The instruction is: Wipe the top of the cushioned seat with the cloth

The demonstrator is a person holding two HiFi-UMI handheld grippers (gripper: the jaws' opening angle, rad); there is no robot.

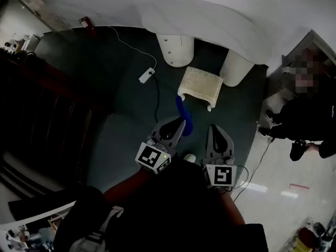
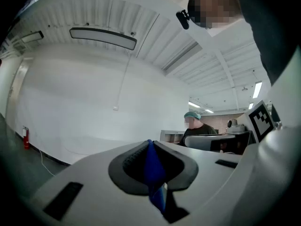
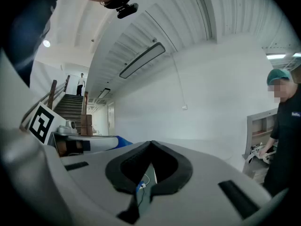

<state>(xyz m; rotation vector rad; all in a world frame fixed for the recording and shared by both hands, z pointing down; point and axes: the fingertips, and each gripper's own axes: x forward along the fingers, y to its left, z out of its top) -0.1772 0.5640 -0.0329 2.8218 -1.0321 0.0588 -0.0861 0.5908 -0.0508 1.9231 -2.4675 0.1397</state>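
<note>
The left gripper (image 1: 181,123) is closed on the cloth (image 1: 184,114). In the left gripper view its dark ribbed pads press together on a thin blue fold of the cloth (image 2: 153,168), which runs down between them. In the head view the cloth is a narrow, soft blue strip that reaches out past the jaw tips toward the far side. The right gripper (image 1: 214,128) is just to the right of the left one. Its jaws are together at the tips and hold nothing – through the small gap lower down, the right gripper view (image 3: 150,143) shows only floor and a bit of wire. The seat (image 1: 199,86) stands on the dark green carpet (image 1: 126,130), farther away than both grippers. It is a low, squarish stool with a cream cushion of rough, woven-looking texture and short pale legs. The far end of the cloth shows close to the seat's near left corner; I cannot tell if it touches. Behind the seat is a smooth white table (image 1: 210,14) with a curved edge, on two round legs. To the left a thin white cable (image 1: 131,49) lies on the carpet. A person (image 1: 307,122) in dark clothes is at the right.
</note>
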